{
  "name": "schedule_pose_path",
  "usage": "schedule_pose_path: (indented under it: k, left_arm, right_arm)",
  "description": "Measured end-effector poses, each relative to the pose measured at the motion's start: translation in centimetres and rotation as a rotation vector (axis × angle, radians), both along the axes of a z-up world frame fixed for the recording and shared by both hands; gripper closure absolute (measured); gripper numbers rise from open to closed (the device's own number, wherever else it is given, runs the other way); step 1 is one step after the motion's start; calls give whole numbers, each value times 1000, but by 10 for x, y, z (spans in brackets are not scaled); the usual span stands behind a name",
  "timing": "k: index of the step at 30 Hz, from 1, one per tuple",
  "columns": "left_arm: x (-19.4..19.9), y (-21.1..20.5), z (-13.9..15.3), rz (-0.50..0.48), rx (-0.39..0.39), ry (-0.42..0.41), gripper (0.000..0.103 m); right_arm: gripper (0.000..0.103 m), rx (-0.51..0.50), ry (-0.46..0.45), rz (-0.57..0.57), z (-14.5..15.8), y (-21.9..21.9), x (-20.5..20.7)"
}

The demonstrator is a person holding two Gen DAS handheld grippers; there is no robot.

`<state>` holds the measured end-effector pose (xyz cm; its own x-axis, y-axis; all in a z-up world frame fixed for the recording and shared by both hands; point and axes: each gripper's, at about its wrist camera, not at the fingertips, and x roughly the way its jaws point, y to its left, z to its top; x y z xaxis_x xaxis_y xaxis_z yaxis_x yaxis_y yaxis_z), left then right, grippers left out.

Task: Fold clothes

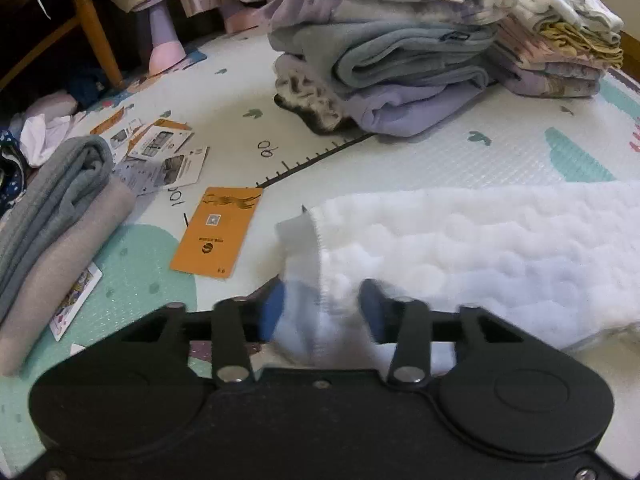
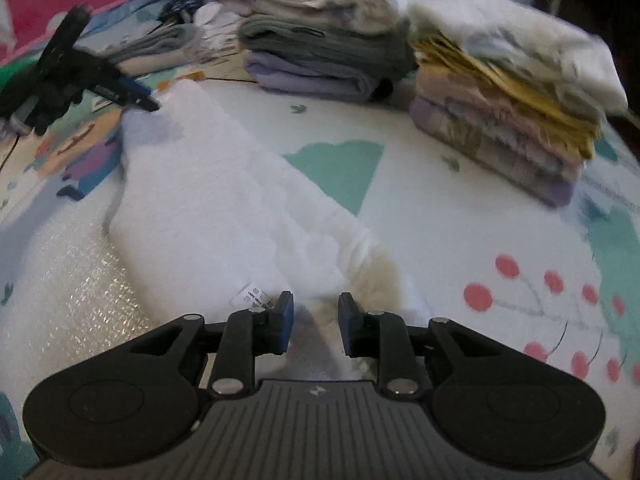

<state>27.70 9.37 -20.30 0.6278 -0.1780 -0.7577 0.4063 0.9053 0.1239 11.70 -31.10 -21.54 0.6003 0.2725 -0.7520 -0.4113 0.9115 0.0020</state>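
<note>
A white quilted cloth (image 1: 500, 252) lies folded in a long strip on the play mat; it also shows in the right wrist view (image 2: 208, 200). My left gripper (image 1: 322, 312) has the cloth's left end bunched between its blue pads, jaws partly apart around the fabric. It shows in the right wrist view (image 2: 132, 96) at the cloth's far end. My right gripper (image 2: 314, 324) is at the cloth's near end, its jaws apart with cloth lying between them, not pinched.
Two stacks of folded clothes (image 1: 384, 40) (image 2: 508, 92) stand at the back of the mat. A folded grey towel (image 1: 52, 216) lies at left. Orange cards (image 1: 216, 232) and papers lie scattered. A wooden chair leg (image 1: 94, 28) stands at far left.
</note>
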Motion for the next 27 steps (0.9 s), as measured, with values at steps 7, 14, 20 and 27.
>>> schedule_pose_path:
  k: [7,14,20,27]
  left_arm:
    - [11,-22,2,-94,-23,-31,69]
    - [33,24,7,100,-197,40,67]
    - [-7,91,25,366,-552,67,67]
    - [-32,110,-12,520,-800,229,67]
  right_arm:
    - [72,22,-34,40,3,8,0]
    - [65,119,44,-25,1,-9,6]
    - [63,141,-10,-34,17,-12,-7]
    - [63,140,12,-34,10,-13,-8]
